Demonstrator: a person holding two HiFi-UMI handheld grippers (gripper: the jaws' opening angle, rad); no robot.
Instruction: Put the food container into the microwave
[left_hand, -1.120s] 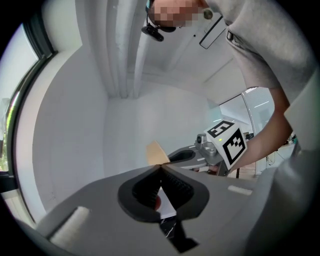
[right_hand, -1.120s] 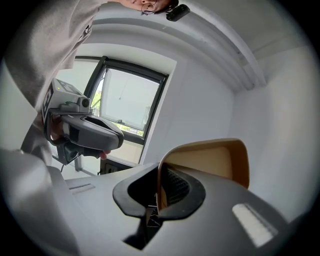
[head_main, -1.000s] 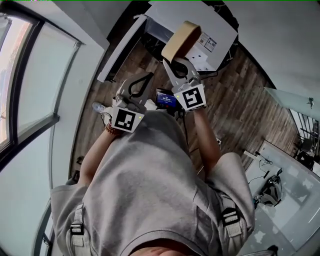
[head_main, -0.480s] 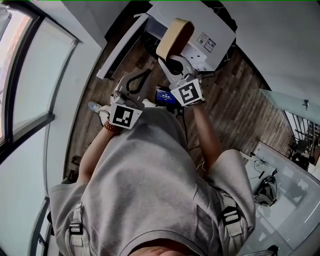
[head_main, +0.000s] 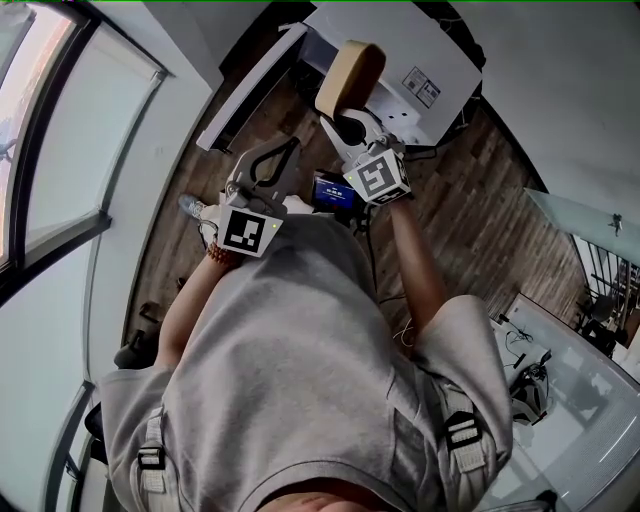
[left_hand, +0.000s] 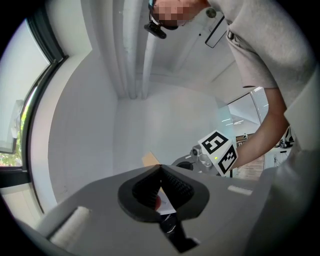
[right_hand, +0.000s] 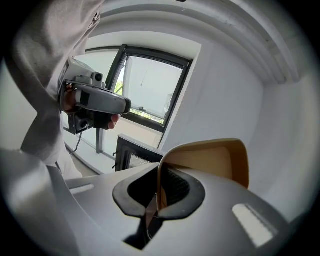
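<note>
In the head view, my right gripper is shut on the rim of a tan food container and holds it up in front of the white microwave. The microwave's door hangs open to the left. In the right gripper view, the container stands on edge, with one wall between the jaws of the right gripper. The dark inner side of the microwave door lies beyond. My left gripper is shut on nothing, lower left of the container. In its own view, the left gripper points at a white wall.
A wood-pattern floor runs around the microwave. A large window fills the left side. A small device with a blue screen sits between my two hands. A glass desk with clutter stands at the right.
The right gripper and the container have drifted slightly up and toward the microwave. The left gripper has hardly moved and stays shut.
</note>
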